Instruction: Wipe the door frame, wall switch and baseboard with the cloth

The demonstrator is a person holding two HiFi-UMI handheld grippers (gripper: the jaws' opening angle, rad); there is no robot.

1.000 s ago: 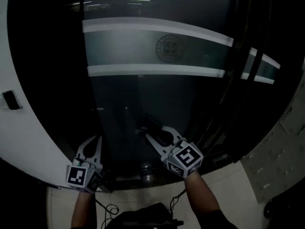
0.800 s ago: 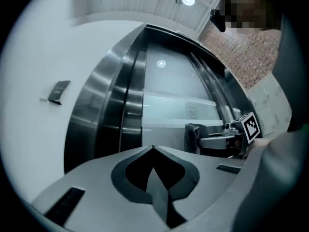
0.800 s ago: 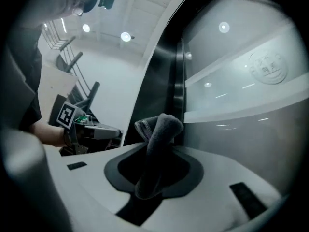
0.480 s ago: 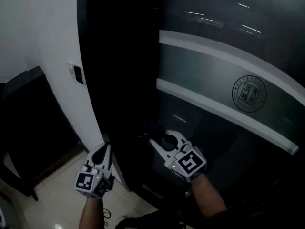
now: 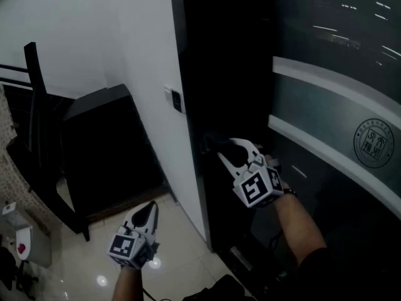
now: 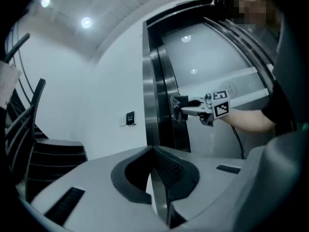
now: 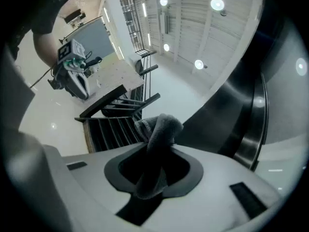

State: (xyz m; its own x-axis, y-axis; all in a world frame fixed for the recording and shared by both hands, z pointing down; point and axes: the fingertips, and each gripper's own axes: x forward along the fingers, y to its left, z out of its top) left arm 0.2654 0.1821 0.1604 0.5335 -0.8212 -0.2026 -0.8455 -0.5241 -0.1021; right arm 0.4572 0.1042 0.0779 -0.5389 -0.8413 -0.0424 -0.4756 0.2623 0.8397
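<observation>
At the door frame (image 5: pixel 207 105), the cloth (image 7: pixel 159 129) clamped in the right hand-held gripper (image 5: pixel 235 148) has been brought over for wiping; the left hand-held gripper (image 5: pixel 149 212) is clenched empty.

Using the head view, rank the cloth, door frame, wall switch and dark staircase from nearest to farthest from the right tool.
1. cloth, gripped in the right tool.
2. door frame, just beyond the cloth.
3. wall switch, on the white wall left of the frame.
4. dark staircase, far left.

dim overall, ceiling spotlights (image 7: pixel 217 4) blown out, glare dots on floor tiles (image 5: pixel 103 281), door frame (image 5: pixel 219 74) near-black, heavy fisheye vignetting
</observation>
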